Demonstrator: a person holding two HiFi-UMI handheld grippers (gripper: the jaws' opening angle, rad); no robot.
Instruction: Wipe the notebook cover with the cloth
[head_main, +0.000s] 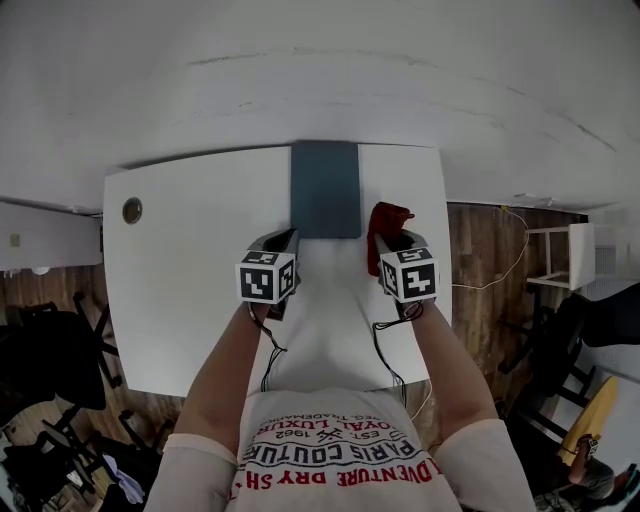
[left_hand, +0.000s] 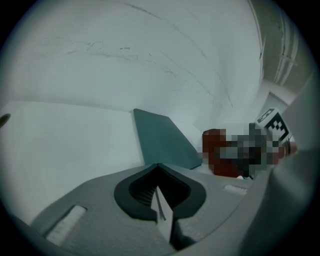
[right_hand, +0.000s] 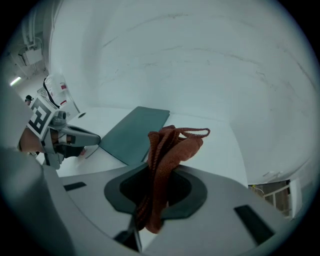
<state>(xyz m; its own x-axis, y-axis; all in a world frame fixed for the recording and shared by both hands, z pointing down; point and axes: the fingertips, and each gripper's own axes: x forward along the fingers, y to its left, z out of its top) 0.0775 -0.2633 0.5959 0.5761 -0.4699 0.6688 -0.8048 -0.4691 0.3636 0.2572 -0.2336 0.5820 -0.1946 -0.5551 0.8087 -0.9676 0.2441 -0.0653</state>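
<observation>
- The right gripper (head_main: 393, 240) is pinching the cloth (right_hand: 169, 150) between its jaws. The red fabric is bunching above them and hanging a little below, which is forming a padded wad suited to pressing on a flat surface.
- The notebook (head_main: 325, 188) is lying closed and flat at the far edge of the desk (head_main: 190, 300), cover up, with nothing resting on it.
- The cloth is sitting just beside the notebook's near right corner and is not touching the cover, so the wipe is judged not yet begun.
- The left gripper (head_main: 281, 240) is carrying nothing, and its jaws are pressed together. It is positioned near the notebook's near left corner, probably to steady the book during the stroke.
- Whether either gripper is touching the desk cannot be told.
- Both grippers are pointing toward the notebook, one to each side of its near edge, keeping the whole cover within reach.
- Count — one notebook, one cloth, two grippers, one desk, and one round cable port (head_main: 132, 210) at the desk's far left.
</observation>
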